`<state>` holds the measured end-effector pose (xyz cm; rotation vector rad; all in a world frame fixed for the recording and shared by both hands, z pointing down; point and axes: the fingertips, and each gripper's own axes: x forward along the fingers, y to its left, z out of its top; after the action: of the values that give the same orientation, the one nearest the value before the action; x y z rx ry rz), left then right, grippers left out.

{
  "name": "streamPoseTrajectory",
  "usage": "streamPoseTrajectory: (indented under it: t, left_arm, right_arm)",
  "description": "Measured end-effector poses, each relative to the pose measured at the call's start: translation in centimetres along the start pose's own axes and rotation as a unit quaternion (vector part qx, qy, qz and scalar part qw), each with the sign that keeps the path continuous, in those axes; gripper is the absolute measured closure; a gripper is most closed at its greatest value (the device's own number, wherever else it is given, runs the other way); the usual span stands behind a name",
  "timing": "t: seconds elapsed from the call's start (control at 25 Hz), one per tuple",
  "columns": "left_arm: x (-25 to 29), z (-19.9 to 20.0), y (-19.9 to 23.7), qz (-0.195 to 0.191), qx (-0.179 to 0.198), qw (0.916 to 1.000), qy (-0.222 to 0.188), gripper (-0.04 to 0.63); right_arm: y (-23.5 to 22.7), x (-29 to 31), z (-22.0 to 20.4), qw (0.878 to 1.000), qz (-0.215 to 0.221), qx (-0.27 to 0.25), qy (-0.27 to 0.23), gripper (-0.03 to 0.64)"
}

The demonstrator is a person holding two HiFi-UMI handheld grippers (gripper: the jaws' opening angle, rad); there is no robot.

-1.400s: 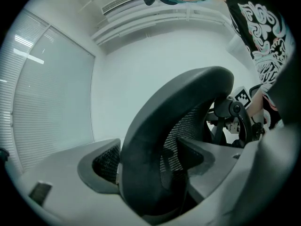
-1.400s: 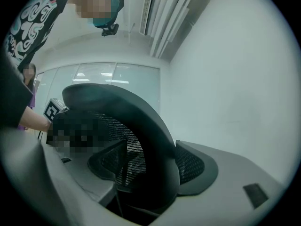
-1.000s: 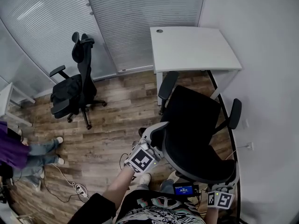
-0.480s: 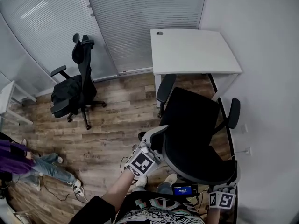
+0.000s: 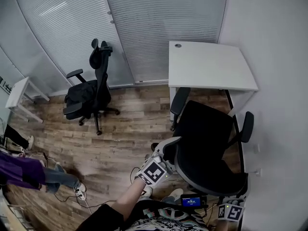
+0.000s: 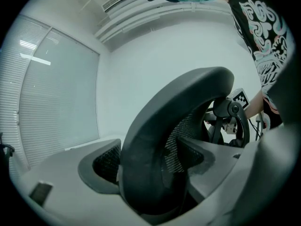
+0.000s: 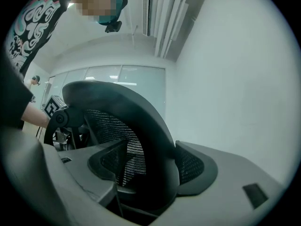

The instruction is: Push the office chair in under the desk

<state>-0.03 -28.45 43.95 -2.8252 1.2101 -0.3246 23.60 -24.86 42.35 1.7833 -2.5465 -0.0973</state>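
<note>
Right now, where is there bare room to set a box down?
The desk top is bare but for its grommet. The floor between the far chair and the near chair is open. Crowded: cables by a person at lower left, and the gap between near chair and right wall.

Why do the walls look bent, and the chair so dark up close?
Head view: the wide lens bows the grey slatted blinds and white desk. Left gripper view: the black mesh chair back sits very close, dim and soft against the bright wall. Right gripper view: likewise, with black corners.
</note>
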Motion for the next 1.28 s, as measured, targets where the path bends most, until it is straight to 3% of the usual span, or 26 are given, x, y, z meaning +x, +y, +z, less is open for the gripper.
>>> streamPoseTrajectory:
  t: [0.64,0.84,1.28]
  left_arm:
    - [1.3,1.2,0.6,0.045,-0.017,0.9988,-0.014,0.213]
    - [2.8,0.9,-0.2,0.040,-0.015,0.9989,0.018,0.213]
    - [4.7,1.3,-0.9,0.050,-0.024,0.9981,0.025,0.213]
  right_arm:
    - [-2.2,2.7,0.2,0.999,0.036,-0.007,-0.018,0.290]
    - [-3.9,3.0,0.2,0.999,0.041,-0.014,-0.008,0.291]
    - [-6.1,3.9,-0.1,0.999,0.051,-0.014,-0.006,0.291]
